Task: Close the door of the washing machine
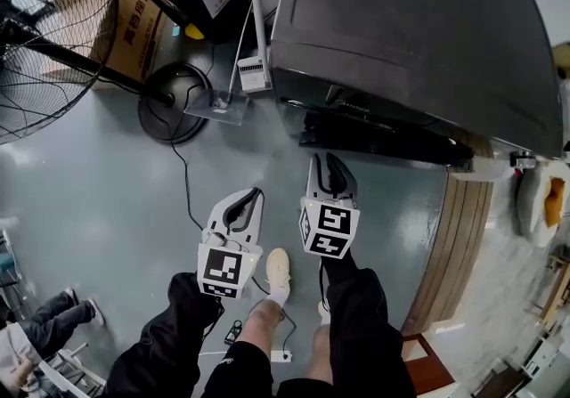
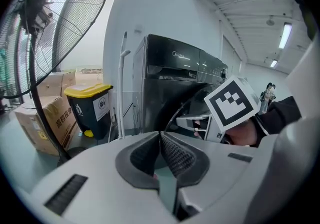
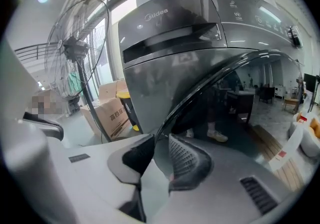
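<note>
Midea washing machine (image 1: 410,40) fills the head view's top right, door (image 3: 215,82) swung open toward the person. Right gripper (image 3: 160,140): jaws part-open, door rim at the tips, not clamped. Probably best to push squarely on the rim until it latches. Left gripper (image 2: 160,135): jaws together, empty; should keep clear.
</note>
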Demonstrator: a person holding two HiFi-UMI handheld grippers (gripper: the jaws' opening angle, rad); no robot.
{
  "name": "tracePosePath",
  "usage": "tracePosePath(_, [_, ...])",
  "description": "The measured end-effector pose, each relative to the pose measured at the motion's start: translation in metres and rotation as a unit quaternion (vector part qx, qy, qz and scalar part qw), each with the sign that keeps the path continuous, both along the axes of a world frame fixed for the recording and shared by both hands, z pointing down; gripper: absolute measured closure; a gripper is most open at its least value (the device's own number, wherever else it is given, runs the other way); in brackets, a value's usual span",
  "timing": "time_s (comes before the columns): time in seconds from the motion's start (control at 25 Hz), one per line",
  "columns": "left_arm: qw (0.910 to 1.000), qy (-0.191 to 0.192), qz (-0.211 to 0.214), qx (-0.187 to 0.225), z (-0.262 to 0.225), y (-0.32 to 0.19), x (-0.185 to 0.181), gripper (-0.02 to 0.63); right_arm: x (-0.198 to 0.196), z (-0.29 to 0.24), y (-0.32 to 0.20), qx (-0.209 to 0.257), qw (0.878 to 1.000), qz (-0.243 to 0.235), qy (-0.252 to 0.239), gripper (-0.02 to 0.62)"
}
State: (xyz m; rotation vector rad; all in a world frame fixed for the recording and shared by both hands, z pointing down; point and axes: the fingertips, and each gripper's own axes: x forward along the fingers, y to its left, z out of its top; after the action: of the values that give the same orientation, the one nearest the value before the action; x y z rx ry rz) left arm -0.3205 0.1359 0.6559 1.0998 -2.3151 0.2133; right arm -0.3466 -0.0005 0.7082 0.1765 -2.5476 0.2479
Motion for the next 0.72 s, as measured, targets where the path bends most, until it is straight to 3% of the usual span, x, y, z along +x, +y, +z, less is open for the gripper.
tracePosePath(0.48, [0.9997,-0.023,-0.008,0.007,-0.043,-0.014,0.026,0.577,0.045,-0.04,0.001,0.0,1.0,-0.02,-0.015,0.508])
tracePosePath(0.72, [0.9989,-0.045,-0.005,0.011,-0.091,-0.03,0.046,0.577,0.072,-0.089,-0.011,0.004,0.999,-0.032,-0.034,0.525])
